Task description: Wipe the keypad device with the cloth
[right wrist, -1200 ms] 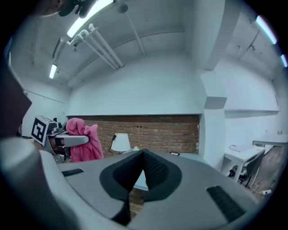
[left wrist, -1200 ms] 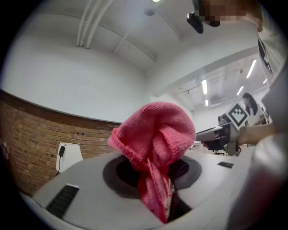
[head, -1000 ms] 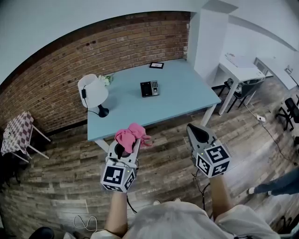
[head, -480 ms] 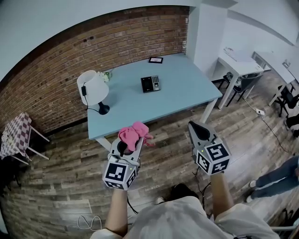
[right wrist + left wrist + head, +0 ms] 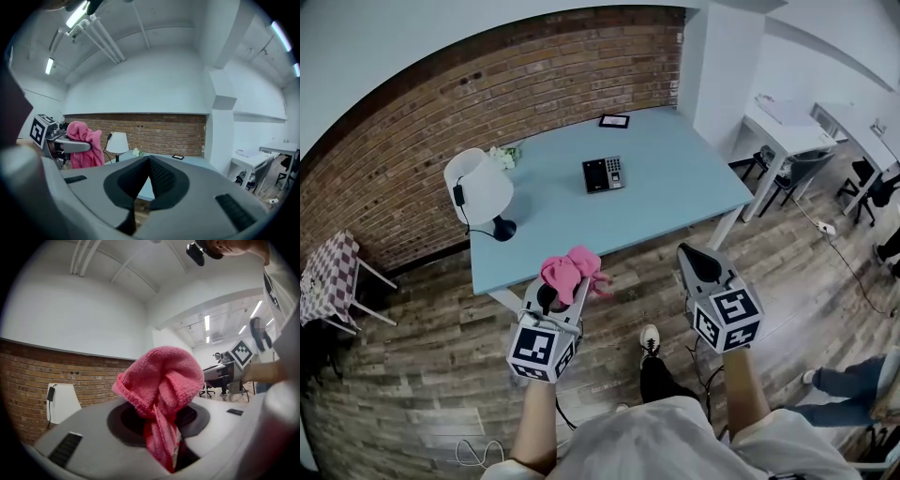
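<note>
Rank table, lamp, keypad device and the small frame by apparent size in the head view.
1. table
2. lamp
3. keypad device
4. small frame, though it sits farther back, so its real size is unsure.

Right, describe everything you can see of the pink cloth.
The pink cloth is a soft, knitted-looking rag, bunched into a rounded wad with a fold hanging down. The left claw is shut on it, the wad standing above the jaws. It hangs in air short of the blue table, touching nothing else.
</note>
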A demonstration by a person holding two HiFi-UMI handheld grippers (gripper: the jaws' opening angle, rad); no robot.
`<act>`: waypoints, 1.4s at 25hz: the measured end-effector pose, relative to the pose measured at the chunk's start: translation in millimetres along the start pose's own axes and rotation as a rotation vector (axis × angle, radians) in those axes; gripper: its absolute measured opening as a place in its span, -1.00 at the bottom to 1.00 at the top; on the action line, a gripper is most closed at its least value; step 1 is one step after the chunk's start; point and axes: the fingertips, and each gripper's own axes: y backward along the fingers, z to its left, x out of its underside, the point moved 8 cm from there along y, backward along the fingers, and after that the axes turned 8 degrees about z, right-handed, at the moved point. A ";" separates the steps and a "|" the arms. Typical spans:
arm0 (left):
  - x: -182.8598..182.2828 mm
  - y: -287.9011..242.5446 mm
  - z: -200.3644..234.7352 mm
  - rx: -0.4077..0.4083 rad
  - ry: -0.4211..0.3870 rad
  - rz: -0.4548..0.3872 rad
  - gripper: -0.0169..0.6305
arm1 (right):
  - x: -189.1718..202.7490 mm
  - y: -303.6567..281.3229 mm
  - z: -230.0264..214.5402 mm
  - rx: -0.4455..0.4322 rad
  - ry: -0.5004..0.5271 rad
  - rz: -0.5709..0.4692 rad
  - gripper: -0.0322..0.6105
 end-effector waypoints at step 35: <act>-36.9 -297.0 119.7 -0.147 0.024 0.095 -0.45 | -49.7 -262.6 -217.5 -0.184 0.027 0.122 -0.89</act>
